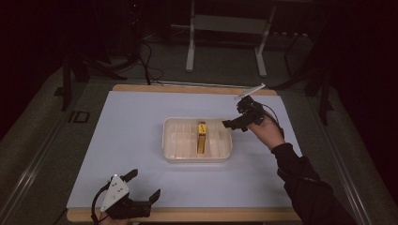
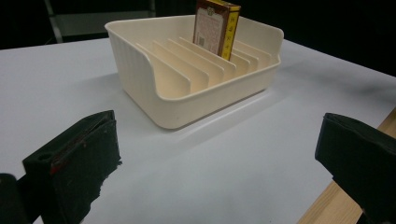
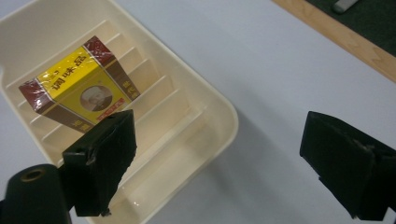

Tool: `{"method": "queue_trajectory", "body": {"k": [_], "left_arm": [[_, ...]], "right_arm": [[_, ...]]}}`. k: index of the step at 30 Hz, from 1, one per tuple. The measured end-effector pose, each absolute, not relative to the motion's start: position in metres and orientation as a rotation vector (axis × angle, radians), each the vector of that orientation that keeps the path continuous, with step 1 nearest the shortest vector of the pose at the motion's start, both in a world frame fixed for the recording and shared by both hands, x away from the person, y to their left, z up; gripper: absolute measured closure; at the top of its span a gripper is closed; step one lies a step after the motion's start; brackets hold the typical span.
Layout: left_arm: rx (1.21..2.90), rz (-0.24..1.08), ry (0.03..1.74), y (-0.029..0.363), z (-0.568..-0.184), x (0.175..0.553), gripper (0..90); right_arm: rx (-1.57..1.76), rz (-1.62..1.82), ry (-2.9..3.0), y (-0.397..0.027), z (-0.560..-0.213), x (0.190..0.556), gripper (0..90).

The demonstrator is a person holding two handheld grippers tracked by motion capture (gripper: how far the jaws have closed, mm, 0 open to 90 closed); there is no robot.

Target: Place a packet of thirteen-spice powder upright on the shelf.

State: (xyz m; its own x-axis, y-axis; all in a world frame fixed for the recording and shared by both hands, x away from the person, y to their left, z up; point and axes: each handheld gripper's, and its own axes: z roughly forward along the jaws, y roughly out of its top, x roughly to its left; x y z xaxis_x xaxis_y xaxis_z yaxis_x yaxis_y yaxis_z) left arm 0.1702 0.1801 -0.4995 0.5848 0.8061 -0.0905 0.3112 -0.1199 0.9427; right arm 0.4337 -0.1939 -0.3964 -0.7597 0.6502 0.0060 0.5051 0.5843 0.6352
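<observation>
One box [image 1: 201,138] stands in a middle slot of the cream rack [image 1: 172,140] in the high view; the right gripper [image 1: 238,123] hovers beside it, spread and empty. In the left gripper view, the left gripper [image 2: 219,154] waits spread, near the table edge. In the right gripper view, the jaws straddle the rack's corner; retreat straight, avoiding its wall.

I see a white mat [image 1: 141,140] covering the desk [image 1: 187,214], whose wooden edge shows along the near and far sides. Beyond the desk stands a grey metal frame [image 1: 225,37] on dark carpet [image 1: 220,65], with cables [image 1: 145,61] trailing on the floor at the left.
</observation>
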Motion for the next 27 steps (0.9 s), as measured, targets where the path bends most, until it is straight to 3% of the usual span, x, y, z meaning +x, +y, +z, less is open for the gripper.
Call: {"method": "queue_trajectory", "body": {"k": [27], "left_arm": [[1.694,0.549,0.933,0.179,-0.499,0.171,0.0]], "right_arm": [[1.171,1.178,2.232,-0.265,-0.430,0.393,10.5]]}}
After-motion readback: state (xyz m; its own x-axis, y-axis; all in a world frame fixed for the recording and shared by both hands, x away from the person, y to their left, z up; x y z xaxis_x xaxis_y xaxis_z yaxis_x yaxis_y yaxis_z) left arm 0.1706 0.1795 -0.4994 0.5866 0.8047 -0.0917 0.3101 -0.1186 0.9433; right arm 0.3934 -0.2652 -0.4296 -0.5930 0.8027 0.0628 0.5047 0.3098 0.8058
